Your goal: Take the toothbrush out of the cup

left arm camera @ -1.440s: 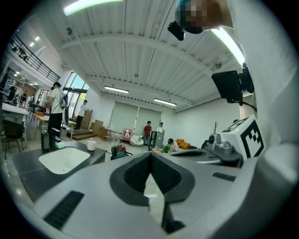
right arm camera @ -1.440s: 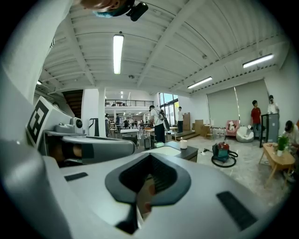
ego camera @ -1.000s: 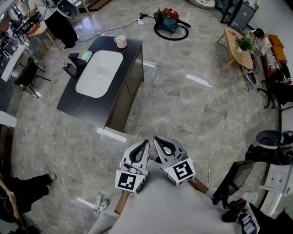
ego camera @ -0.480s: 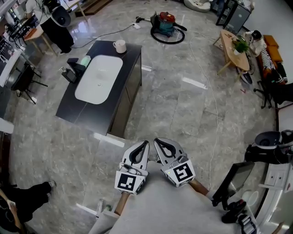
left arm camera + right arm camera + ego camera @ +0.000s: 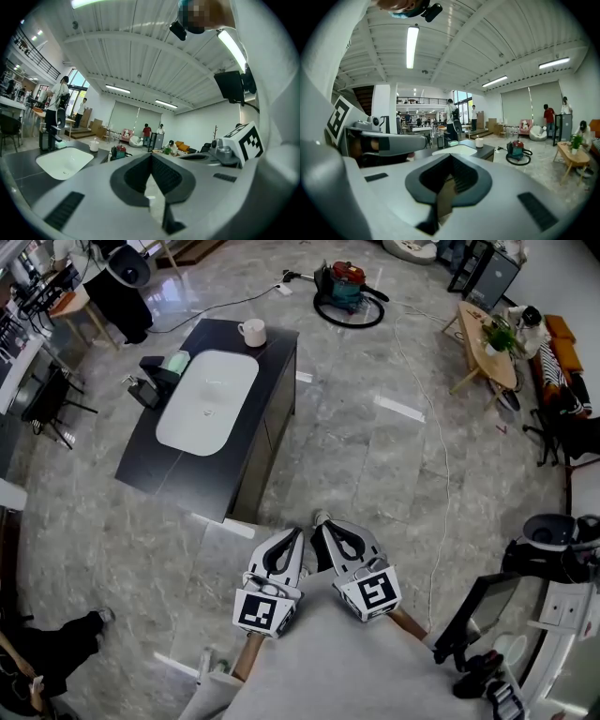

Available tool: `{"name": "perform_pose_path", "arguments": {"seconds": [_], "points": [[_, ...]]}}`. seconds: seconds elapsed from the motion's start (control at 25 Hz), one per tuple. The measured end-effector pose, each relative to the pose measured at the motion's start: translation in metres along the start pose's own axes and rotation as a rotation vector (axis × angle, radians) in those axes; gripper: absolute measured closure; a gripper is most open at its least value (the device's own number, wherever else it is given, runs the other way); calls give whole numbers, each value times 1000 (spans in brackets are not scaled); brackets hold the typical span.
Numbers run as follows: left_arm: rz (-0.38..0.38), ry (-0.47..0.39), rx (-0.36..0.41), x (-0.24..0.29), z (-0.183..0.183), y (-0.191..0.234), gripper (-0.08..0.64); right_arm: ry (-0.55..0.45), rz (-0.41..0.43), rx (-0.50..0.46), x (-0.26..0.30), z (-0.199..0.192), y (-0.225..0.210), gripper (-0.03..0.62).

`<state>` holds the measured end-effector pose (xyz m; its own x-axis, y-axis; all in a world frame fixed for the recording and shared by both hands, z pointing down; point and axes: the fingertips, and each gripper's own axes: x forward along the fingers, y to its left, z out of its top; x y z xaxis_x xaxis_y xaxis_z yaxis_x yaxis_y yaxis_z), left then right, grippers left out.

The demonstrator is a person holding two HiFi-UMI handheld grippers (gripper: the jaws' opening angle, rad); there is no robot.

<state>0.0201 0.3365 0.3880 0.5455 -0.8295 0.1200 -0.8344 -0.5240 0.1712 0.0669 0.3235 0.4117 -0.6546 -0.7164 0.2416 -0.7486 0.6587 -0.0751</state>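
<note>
Both grippers have crept a little nearer the desk [image 5: 272, 381], side by side. The left gripper [image 5: 298, 532] and right gripper [image 5: 320, 519] each have their fingers pressed together on nothing. The cup [image 5: 250, 331] stands on the desk's far corner, well apart from them; its toothbrush is too small to make out. It is likely a light, stiff, smooth plastic stick: pinch the handle above the rim and lift straight, lest the cup tip.

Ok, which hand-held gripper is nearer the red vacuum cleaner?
Right. Both are far from the vacuum cleaner; the right hand-held gripper reaches slightly farther toward it than the left hand-held gripper.
</note>
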Motion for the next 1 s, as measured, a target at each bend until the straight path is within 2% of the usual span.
{"name": "perform_pose_path", "arguments": {"seconds": [0.16,0.44,1.0], "points": [[12,-40,-52,8,11,3,557,6,-1,17,7,-2,-6,588],[36,0,8,40,-1,34,556,7,35,20,45,-6,-33,588],[74,16,-6,174,38,105,556,20,80,27,147,34,-145,586]]}}
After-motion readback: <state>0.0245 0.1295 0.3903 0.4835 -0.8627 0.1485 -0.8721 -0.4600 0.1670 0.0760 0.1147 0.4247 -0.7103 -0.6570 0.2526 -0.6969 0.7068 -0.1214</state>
